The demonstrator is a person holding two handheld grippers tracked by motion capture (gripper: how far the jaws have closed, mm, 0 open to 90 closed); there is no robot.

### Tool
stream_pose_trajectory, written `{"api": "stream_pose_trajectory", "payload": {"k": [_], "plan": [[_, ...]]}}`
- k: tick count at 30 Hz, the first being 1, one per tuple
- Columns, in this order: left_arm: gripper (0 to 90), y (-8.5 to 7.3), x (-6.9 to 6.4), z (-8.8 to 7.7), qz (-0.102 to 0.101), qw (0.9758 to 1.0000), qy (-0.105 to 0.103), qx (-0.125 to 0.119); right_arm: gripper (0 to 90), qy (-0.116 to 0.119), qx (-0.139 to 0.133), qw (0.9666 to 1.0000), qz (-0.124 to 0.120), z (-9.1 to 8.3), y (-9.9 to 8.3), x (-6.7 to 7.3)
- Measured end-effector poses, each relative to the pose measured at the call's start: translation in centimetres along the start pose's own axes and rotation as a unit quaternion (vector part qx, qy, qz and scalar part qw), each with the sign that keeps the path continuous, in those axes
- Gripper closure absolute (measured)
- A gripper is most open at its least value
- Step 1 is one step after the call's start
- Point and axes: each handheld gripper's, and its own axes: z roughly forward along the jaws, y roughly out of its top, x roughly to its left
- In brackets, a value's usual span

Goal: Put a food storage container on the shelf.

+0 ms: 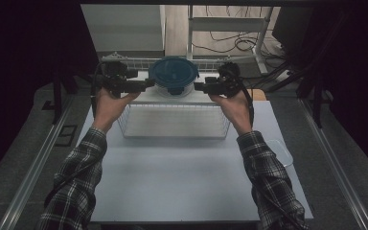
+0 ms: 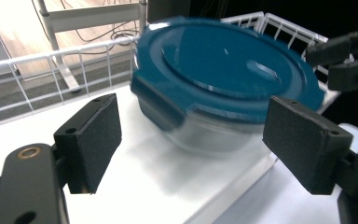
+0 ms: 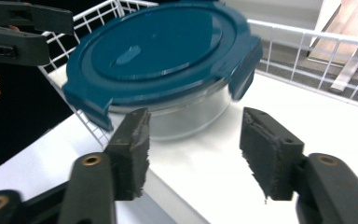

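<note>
With both jaws spread and empty, the left gripper [image 1: 146, 84] and right gripper [image 1: 197, 86] flank the round glass container with a blue clip-on lid [image 1: 174, 75] — on the white shelf [image 2: 135, 182] above the white wire basket [image 1: 172, 136] — likely for a two-sided lift.

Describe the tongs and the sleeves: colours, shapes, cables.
Both sleeves, left and right, are a dark-and-light plaid. The left tongs and right tongs are black, each trailing a black cable. In the gripper views each jaw is a flat black rectangular block with small holes, and the arms behind carry brass-coloured rivets.
</note>
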Motion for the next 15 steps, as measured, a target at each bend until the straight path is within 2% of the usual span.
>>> {"api": "stream_pose_trajectory", "payload": {"k": [4, 9, 15], "plan": [[13.0, -0.9, -0.7, -0.3, 0.007, 1.0, 0.003, 0.005, 33.3, 0.002, -0.007, 1.0, -0.004, -0.2, -1.0, 0.3], [10.5, -2.3, -1.4, -0.8, 0.016, 0.9998, -0.004, 0.009, 27.8, 0.004, -0.013, 0.9998, -0.014, -0.3, -2.1, 0.7], [8.4, -4.1, -1.8, -1.8, 0.025, 0.9996, 0.003, 0.014, 22.2, 0.01, -0.019, 0.9993, -0.03, -0.4, -3.2, 1.4]]}}
